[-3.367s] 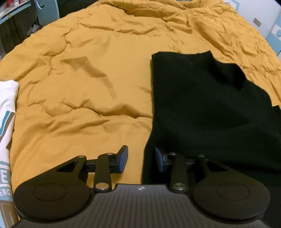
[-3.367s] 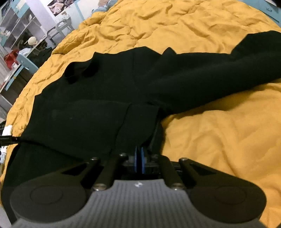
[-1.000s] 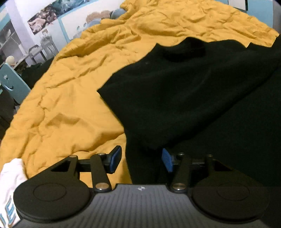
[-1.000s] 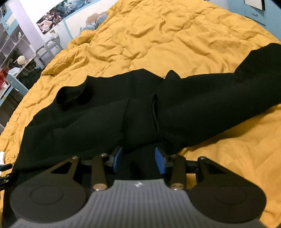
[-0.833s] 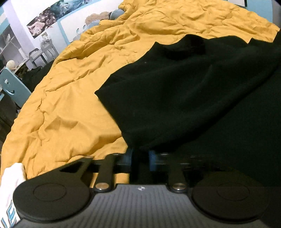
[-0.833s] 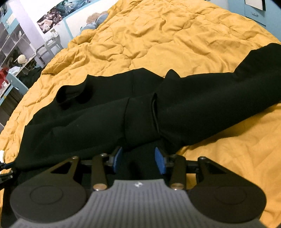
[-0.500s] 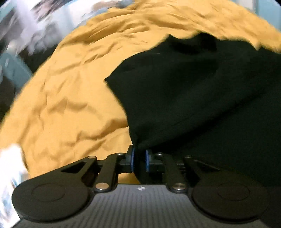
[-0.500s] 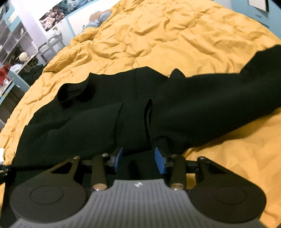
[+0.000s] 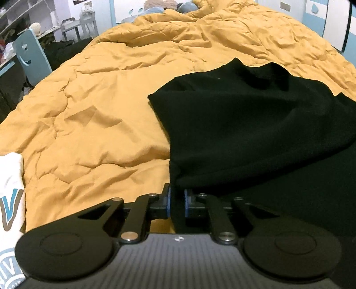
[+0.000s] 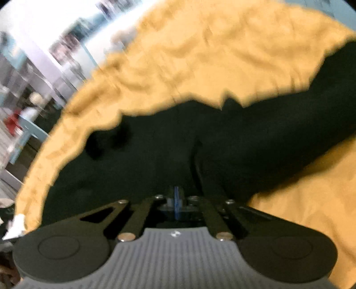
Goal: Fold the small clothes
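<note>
Grippers have both just been closing: left gripper (image 9: 176, 201) pinches the black garment (image 9: 255, 124) lying on the orange quilt (image 9: 100, 106); right gripper (image 10: 176, 201) is clamped on its blurred near edge, probably to fold it.

Room: rumpled mustard-yellow quilted bed cover (image 9: 138, 89) spread ahead of the jaws; pale-blue wooden chair (image 9: 31, 60) and white shelving (image 9: 20, 11) far left.

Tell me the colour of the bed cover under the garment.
Mustard yellow bed cover, clearest in the left wrist view.
</note>
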The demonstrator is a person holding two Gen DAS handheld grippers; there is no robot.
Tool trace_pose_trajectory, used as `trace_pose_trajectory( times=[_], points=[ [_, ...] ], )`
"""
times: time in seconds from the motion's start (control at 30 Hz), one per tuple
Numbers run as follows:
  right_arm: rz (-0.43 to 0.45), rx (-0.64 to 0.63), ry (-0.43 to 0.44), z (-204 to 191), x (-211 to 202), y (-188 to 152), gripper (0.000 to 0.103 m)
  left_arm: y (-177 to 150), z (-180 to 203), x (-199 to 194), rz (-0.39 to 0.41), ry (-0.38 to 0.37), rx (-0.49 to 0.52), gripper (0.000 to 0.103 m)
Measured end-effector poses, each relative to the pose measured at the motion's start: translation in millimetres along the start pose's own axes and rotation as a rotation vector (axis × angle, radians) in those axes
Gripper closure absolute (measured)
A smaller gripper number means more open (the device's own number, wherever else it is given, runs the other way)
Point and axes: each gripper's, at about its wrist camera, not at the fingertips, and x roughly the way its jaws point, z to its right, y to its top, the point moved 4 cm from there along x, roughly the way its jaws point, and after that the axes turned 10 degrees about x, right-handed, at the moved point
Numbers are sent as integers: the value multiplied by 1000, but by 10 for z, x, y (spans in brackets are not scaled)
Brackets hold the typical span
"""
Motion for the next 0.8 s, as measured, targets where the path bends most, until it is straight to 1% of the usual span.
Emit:
trace_pose_trajectory(
  times=[0.03,0.13,0.17,0.2,0.3,0.37,0.4,0.43,0.47,0.5,0.53,0.63,0.7,0.77,0.8],
  points=[
    [8,-8,-35,22,-15,30,103,-17,-3,41,-18,-2,-3,91],
    [-86,24,-108,229,123,-10,103,-38,12,157,-62,-9,-18,91],
    [-92,25,-121,281,113,-29,103,-31,17,150,-63,-7,-24,89],
    [-85,24,-124,319,68,-38,103,-27,16,132,-68,-6,-28,82],
    [-53,19,-120,423,-150,12,103,-55,-25,20,-76,-8,-34,74],
    [-7,10,-133,530,-365,112,102,-56,-69,-133,-60,-17,-56,70],
    [17,14,-138,605,-475,187,101,-45,-88,-223,-42,-23,-69,66],
    [46,28,-141,695,-603,270,94,-20,-97,-327,-15,-31,-81,63],
    [77,51,-144,809,-733,368,81,14,-98,-425,15,-37,-87,55],
    [108,76,-147,922,-864,462,74,67,-89,-509,45,-35,-92,48],
    [142,104,-152,1069,-1006,571,69,122,-77,-588,73,-27,-99,46],
    [231,200,-198,1535,-1329,908,65,321,-21,-671,119,0,-142,45],
    [279,307,-192,1902,-1505,1120,64,442,39,-639,134,30,-166,45],
    [315,422,-196,2298,-1612,1307,59,547,128,-544,132,53,-184,45],
    [326,462,-198,2465,-1636,1373,59,577,177,-483,126,60,-193,45]
  ],
)
